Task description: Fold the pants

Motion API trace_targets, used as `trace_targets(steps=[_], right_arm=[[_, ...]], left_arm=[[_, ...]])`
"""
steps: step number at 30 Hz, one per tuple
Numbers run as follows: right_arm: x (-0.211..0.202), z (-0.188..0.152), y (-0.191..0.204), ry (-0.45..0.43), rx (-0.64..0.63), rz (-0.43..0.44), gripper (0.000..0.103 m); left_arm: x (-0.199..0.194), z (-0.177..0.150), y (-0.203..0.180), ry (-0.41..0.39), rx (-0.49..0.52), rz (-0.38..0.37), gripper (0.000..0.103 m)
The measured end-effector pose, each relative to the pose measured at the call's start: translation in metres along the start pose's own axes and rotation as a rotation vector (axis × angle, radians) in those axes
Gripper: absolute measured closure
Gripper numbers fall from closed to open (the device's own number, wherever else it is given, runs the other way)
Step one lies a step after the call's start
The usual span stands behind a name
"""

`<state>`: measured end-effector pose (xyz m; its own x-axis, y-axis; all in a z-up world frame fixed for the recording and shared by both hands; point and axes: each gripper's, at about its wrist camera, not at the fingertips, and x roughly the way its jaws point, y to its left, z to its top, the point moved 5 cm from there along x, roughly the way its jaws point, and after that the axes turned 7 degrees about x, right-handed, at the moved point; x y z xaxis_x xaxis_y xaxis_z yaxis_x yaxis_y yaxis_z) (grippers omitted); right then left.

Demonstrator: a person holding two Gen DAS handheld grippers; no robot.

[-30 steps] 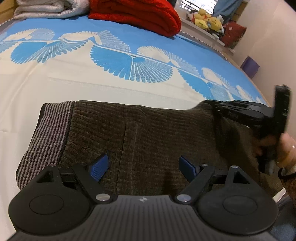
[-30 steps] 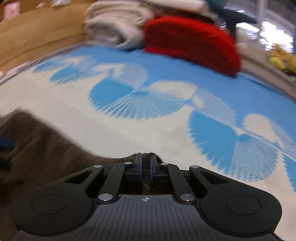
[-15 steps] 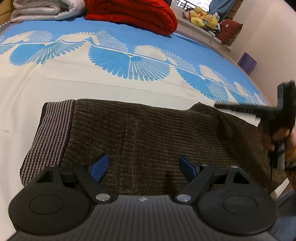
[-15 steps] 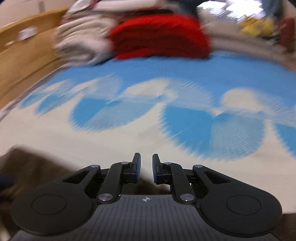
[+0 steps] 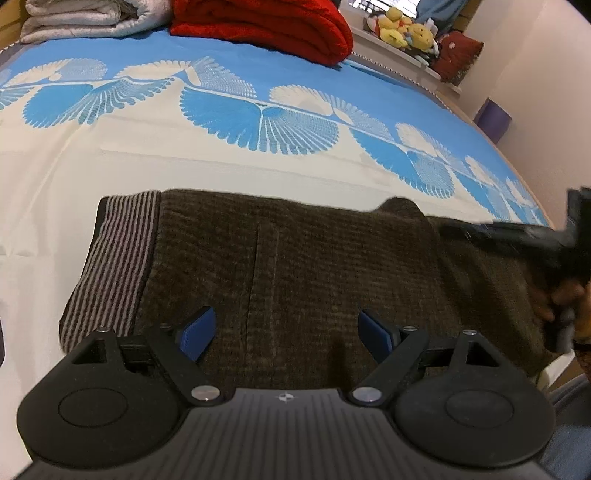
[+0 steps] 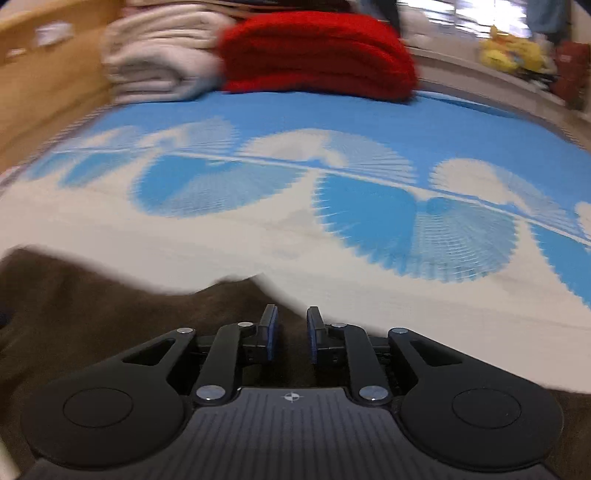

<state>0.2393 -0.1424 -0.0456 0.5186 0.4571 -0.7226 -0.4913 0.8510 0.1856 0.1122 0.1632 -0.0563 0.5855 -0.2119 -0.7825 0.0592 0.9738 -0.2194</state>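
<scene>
The brown pants [image 5: 295,280] lie folded on the bedsheet [image 5: 110,158], the left gripper [image 5: 286,332] spread wide and empty above them, while the right gripper [image 6: 291,332], at three o'clock, has just been opening with nothing between its pads, so the freed top layer may spring back.

Left claw [image 5: 284,334] gapes wide; right claw [image 6: 291,334] has just been parting, empty.

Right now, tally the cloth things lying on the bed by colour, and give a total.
Brown ribbed pants with striped waistband: 1
Red folded blanket: 1
Pale grey-white folded blanket: 1
Total: 3
</scene>
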Motion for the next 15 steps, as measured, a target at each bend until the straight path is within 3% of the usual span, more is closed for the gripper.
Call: trace_targets(steps=[6, 7, 8, 10, 12, 15], right_arm=[[-0.036, -0.083, 0.07, 0.151, -0.196, 0.273, 0.079], [-0.038, -0.103, 0.08, 0.185, -0.251, 0.278, 0.075], [-0.046, -0.114, 0.087, 0.107, -0.312, 0.247, 0.076], [-0.058, -0.127, 0.096, 0.069, -0.413, 0.204, 0.076], [-0.068, -0.125, 0.09, 0.097, -0.348, 0.205, 0.075], [-0.08, -0.128, 0.068, 0.181, -0.179, 0.199, 0.061]], left_arm=[[0.001, -0.016, -0.018, 0.051, 0.151, 0.065, 0.008], [0.002, -0.02, -0.023, 0.061, 0.184, 0.079, 0.007], [0.003, -0.025, -0.028, 0.064, 0.22, 0.103, 0.007], [0.002, -0.039, -0.039, 0.062, 0.313, 0.146, 0.005], [0.001, -0.05, -0.051, 0.067, 0.394, 0.158, 0.0], [0.0, -0.058, -0.06, 0.088, 0.414, 0.166, 0.0]])
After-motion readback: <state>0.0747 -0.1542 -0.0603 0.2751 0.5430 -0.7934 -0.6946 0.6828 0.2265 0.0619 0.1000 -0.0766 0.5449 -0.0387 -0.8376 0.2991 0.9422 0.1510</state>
